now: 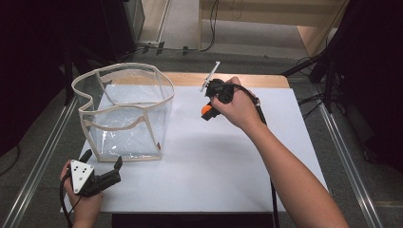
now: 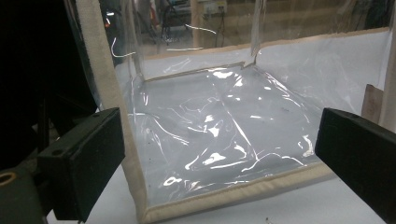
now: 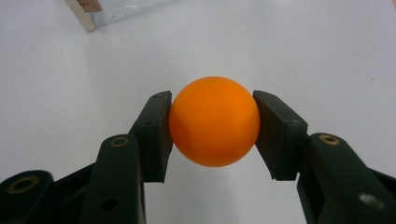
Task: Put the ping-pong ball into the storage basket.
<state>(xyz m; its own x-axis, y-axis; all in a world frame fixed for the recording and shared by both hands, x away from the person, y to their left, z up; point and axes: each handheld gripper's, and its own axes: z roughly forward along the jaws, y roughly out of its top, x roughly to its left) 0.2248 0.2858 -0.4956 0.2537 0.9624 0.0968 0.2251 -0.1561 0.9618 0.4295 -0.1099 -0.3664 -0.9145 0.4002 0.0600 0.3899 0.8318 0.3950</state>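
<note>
High view: white table top (image 1: 204,161), rectangular, with a strip of bare wood along its far edge; grey floor around it, metal rails down both sides, dark equipment at left and right, cables on the floor beyond.

Clear plastic bag (image 1: 124,111), cream fabric trim, standing open-topped on the table, just ahead of the left gripper and well to the left of the right gripper; left gripper view looks through its transparent wall to the creased, glossy bottom panel, with a trimmed corner edge close to the jaws.

Left gripper (image 1: 101,163), held in the person's left hand (image 1: 81,202) at the near left corner of the table; grey three-cornered plate on top; jaws spread wide with nothing between them, pointing at the bag's near wall; whether they touch the bag cannot be told.

Right gripper (image 1: 207,113), held in the right hand (image 1: 240,108) over the far middle of the table, forearm reaching in from the lower right; jaws closed onto the ball, one pad on each side.

Orange ball (image 3: 214,121), smooth and round, clamped between the right gripper's jaws; white table beneath it; bag corner farther ahead and to the left in the right gripper view.
</note>
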